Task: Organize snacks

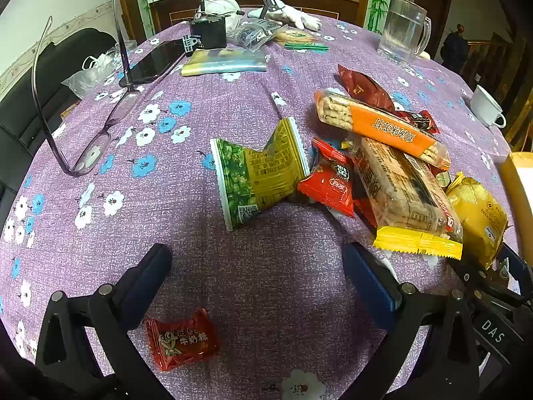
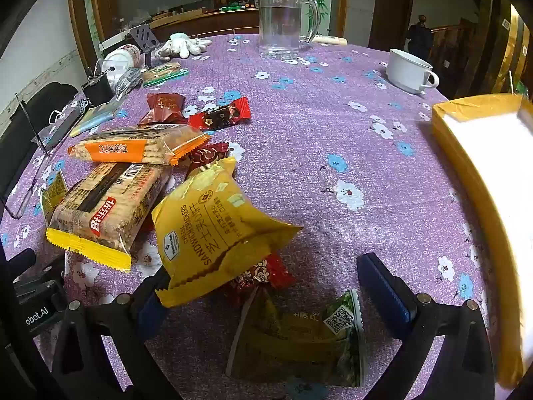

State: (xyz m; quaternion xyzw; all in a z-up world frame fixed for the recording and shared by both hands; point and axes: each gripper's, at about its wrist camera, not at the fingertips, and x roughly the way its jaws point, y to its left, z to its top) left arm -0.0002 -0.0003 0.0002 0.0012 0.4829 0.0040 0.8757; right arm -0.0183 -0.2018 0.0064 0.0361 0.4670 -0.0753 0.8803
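Observation:
Snack packets lie in a loose heap on the purple flowered tablecloth [image 1: 266, 286]. In the left wrist view my left gripper [image 1: 260, 276] stands open above bare cloth, with a small red candy packet [image 1: 181, 340] lying low between its fingers, untouched. A green pea packet [image 1: 260, 173] lies just ahead. In the right wrist view my right gripper [image 2: 266, 296] is open over another green pea packet [image 2: 299, 333] and a red candy [image 2: 263, 273]. A yellow sandwich-cracker packet [image 2: 213, 226] covers its left fingertip. Neither gripper holds anything.
Two long cracker packs [image 2: 136, 148] [image 2: 106, 206] lie left of the yellow packet. A yellow-rimmed box [image 2: 466, 166] stands at the right. Behind are a glass mug [image 2: 283, 23] and a white cup [image 2: 409, 70]. Spectacles [image 1: 83, 116] and a phone [image 1: 153, 63] lie at the left.

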